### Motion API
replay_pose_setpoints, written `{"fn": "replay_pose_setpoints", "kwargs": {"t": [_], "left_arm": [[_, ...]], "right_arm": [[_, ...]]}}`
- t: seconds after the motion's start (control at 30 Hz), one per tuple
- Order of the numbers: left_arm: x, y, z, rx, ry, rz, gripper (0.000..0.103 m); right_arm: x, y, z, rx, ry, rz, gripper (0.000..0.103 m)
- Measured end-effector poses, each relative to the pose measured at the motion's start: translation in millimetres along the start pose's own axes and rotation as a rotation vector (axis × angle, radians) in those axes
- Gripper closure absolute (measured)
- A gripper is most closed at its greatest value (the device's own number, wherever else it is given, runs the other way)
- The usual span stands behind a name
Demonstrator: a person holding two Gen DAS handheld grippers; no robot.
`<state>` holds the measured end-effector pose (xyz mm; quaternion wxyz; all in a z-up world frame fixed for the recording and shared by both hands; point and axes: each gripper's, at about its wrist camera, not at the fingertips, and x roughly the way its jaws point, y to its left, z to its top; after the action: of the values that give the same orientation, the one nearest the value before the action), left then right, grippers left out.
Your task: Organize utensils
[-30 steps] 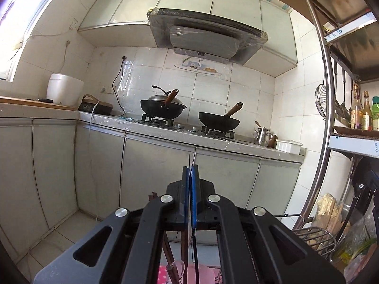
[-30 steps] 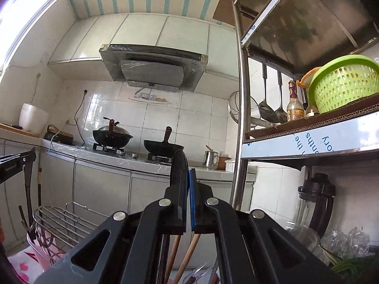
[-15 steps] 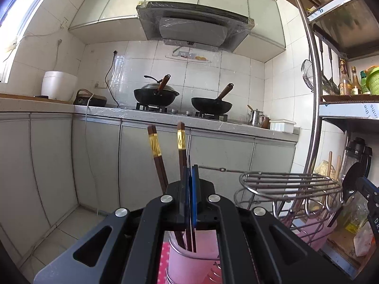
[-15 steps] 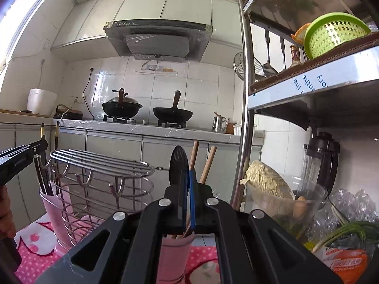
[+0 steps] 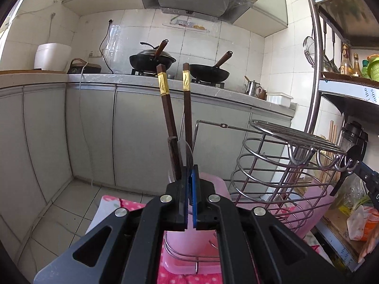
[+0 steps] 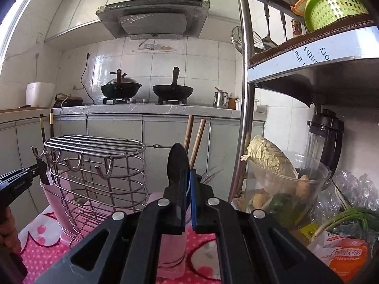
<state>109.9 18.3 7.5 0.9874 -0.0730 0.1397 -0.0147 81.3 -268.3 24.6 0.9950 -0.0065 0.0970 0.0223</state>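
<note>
Pink is the cup (image 5: pixel 189 241) just under the left claw (image 5: pixel 188 177) in the left wrist view. The left claw is pinched tight on something thin and clear, maybe a see-through spoon (image 5: pixel 186 153); I cannot tell for sure what it is. It sticks up out of the tips. Two dark chopsticks (image 5: pixel 167 108) with gold bands stand in the pink cup, right behind the claw tips, leaning a little apart. The claw points a bit downward at the cup. A wire rack (image 5: pixel 284 161) stands to the right on a pink dotted cloth (image 5: pixel 113 203), which covers the tabletop. The right claw pokes in at the far right edge.

In the right wrist view, the right claw (image 6: pixel 187 179) is squeezed tight on a black spoon (image 6: pixel 177 165), whose bowl stands up above the tips. Just under it is another pink cup (image 6: pixel 171 248) with two light wooden chopsticks (image 6: pixel 196 137) standing in it, behind the spoon. This claw also tips a little down. The wire rack is on the left here, and past it the left claw (image 6: pixel 35 168) shows, with a hand (image 6: pixel 8 232) below it. Only this view shows a clear bowl (image 6: pixel 284 184) of vegetables and green onions (image 6: pixel 348 220) on the right.
</note>
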Motion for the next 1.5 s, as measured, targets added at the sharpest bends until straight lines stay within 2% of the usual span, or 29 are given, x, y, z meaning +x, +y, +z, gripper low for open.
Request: {"fn": "replay_pose_setpoints", "kwargs": {"t": [0.1, 0.13, 0.2, 0.27, 0.33, 0.43, 0.5, 0.67, 0.83, 1.0, 1.1, 1.2, 1.37, 1.5], "left_arm": [[-1, 0, 0, 0.007, 0.013, -0.005, 0.101], [-1, 0, 0, 0.011, 0.023, -0.007, 0.100], [-2, 1, 1, 0.021, 0.049, -0.020, 0.099], [-8, 3, 5, 0.022, 0.057, -0.040, 0.093], [-15, 5, 9, 0.023, 0.049, -0.034, 0.072], [-25, 6, 16, 0.015, 0.046, -0.043, 0.063], [-31, 7, 18, 0.009, 0.054, -0.044, 0.060], [-46, 5, 20, 0.013, 0.109, -0.045, 0.060], [-66, 3, 18, -0.010, 0.155, -0.046, 0.059], [-81, -3, 10, -0.016, 0.221, -0.058, 0.058], [-87, -9, 3, -0.016, 0.262, -0.068, 0.054], [-93, -17, -4, 0.000, 0.289, -0.072, 0.054], [-98, -26, -14, 0.021, 0.328, -0.076, 0.053], [-99, -31, -21, 0.034, 0.350, -0.063, 0.053]], "right_arm": [[4, -1, 1, 0.015, 0.036, 0.019, 0.096], [5, -1, 0, 0.014, 0.047, 0.023, 0.087], [3, 0, 2, 0.009, 0.044, 0.034, 0.077], [-3, -1, 8, 0.005, 0.027, 0.031, 0.076], [-8, -1, 14, 0.004, 0.025, 0.039, 0.071], [-18, -1, 22, 0.009, 0.019, 0.048, 0.068], [-26, 0, 25, 0.008, 0.012, 0.051, 0.065], [-47, 4, 29, 0.013, 0.035, 0.089, 0.063], [-61, 6, 19, 0.073, 0.126, 0.161, 0.062], [-73, 14, 3, 0.087, 0.200, 0.191, 0.062], [-78, 19, -8, 0.089, 0.237, 0.193, 0.057], [-80, 22, -19, 0.104, 0.280, 0.202, 0.044], [-72, 19, -33, 0.156, 0.372, 0.209, 0.043], [-71, 16, -39, 0.179, 0.402, 0.189, 0.043]]}}
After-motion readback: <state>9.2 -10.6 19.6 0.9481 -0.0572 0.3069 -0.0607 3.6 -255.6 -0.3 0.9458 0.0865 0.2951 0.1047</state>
